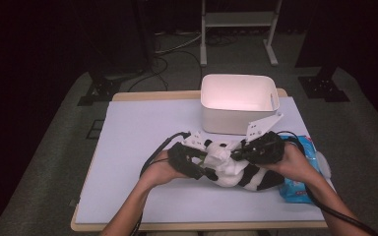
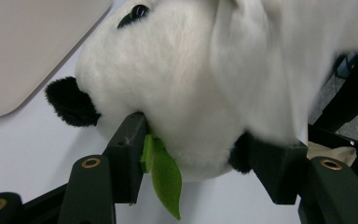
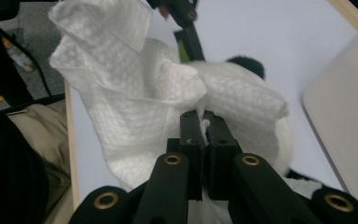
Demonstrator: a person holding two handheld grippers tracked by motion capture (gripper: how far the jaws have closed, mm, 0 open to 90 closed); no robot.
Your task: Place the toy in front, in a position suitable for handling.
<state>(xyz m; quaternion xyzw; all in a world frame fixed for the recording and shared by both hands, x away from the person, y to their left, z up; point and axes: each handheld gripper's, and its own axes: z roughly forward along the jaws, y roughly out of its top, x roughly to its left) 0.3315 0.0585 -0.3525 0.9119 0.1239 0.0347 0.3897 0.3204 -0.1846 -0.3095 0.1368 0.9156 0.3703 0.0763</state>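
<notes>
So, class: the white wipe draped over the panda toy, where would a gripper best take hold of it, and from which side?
Grip the wipe at a bunched fold lifted off the panda, from the body side, as the right gripper does. The head sits in the left gripper.

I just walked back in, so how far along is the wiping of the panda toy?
Done: the left gripper is clamped on the panda's head, and a wet wipe is pinched in the shut right gripper. In hand: the wipe lies over the panda. Left: the wiping itself; the white bin looks empty.
</notes>
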